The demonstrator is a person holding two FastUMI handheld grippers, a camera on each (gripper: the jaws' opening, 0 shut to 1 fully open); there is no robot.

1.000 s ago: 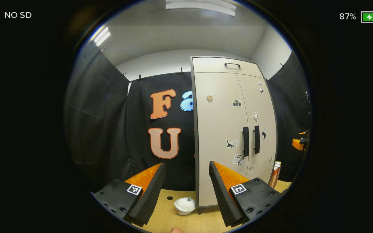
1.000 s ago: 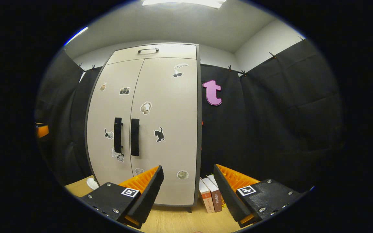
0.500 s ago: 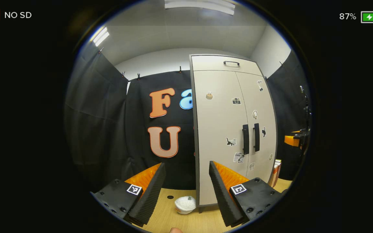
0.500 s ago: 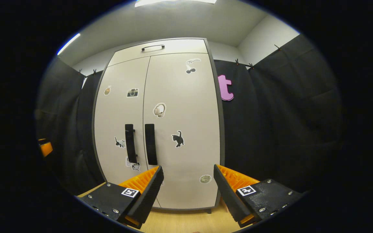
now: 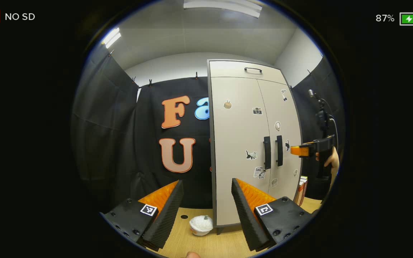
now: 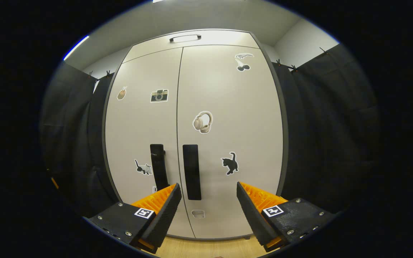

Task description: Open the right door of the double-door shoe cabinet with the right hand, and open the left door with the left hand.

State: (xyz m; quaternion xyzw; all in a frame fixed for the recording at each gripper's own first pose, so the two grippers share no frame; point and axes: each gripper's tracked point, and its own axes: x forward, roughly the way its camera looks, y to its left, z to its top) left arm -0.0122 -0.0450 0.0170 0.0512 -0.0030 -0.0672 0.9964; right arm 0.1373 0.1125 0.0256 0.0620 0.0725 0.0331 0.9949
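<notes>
The beige double-door shoe cabinet [image 6: 228, 93] stands close ahead in the right gripper view, both doors closed and dotted with stickers. Its right door's black vertical handle [image 6: 191, 172] is just above and between my right gripper's fingers; the left door's handle [image 6: 158, 166] is beside it. My right gripper [image 6: 208, 200] is open and holds nothing, a short way off the door. In the left gripper view the cabinet [image 5: 238, 136] is farther off to the right, with both handles [image 5: 273, 152] visible. My left gripper [image 5: 206, 200] is open and empty. The right gripper [image 5: 308, 149], held by a hand [image 5: 333, 161], reaches toward the right door.
A white bowl-like object [image 5: 200, 225] sits on the wooden floor [image 5: 206, 243] by the cabinet's left foot. Books [image 5: 302, 186] stand at the cabinet's right side. A drawer with a handle [image 6: 185, 38] tops the cabinet. Black cloth walls surround the booth.
My right gripper has moved forward and leftward toward the cabinet, so the right handle now sits just ahead of its fingers. My left gripper has barely shifted.
</notes>
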